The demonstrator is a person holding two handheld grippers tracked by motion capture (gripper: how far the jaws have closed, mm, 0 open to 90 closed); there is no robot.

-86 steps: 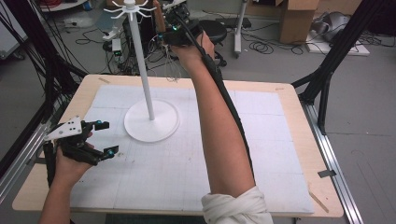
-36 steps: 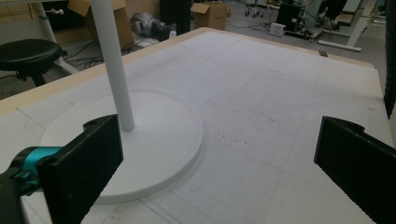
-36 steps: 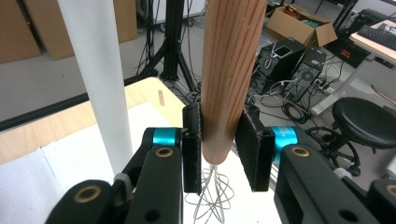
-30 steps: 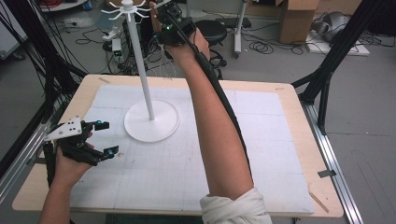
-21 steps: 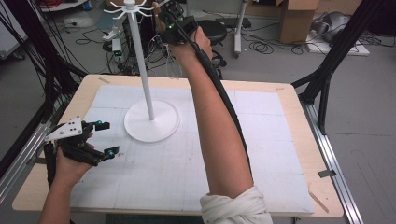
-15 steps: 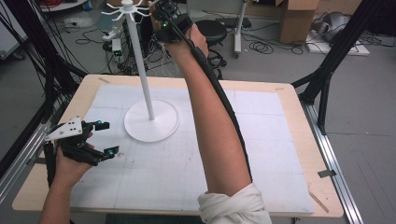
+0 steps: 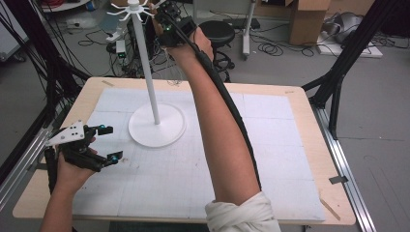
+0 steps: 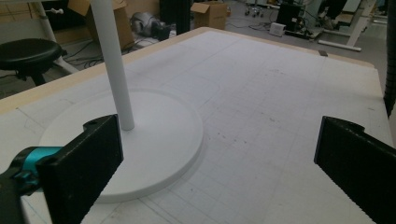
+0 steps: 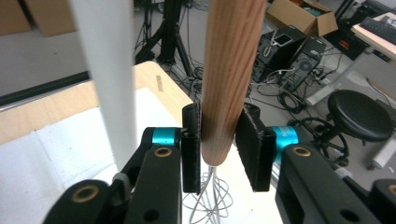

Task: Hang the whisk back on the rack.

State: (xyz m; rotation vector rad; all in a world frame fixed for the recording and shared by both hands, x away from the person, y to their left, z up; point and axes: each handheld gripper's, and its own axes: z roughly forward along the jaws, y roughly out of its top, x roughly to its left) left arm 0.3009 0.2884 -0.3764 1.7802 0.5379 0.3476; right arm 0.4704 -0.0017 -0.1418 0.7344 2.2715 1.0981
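Reaching up over the far edge of the table (image 7: 309,145), the right gripper (image 7: 167,19) has a wooden handle (image 9: 229,70) between its jaws, right beside the top of the white stand (image 7: 145,72), where short hooks (image 7: 126,9) fan out. In the right gripper view the handle stands upright with its rounded end just below the pads, and thin wire loops (image 9: 208,198) spread beneath it, so it is probably a whisk, though the join is hard to make out. Both pads look to lie against the wood, but the jaws have just been opening, so the grip seems to be loosening with the handle between them. The handle should be light and stiff, its smooth round wood apt to slip or swing in a slack hold. The wire end would be springy and a poor place to grip. The best hold is across the lower handle, squarely on the wood, as it is now. Whether the top has caught on a hook cannot be seen. The stand's round base (image 7: 157,124) sits on the white mat (image 7: 270,145) toward the far left part of the table. The left gripper (image 7: 111,142) rests near the left edge with its jaws spread wide and nothing in them.
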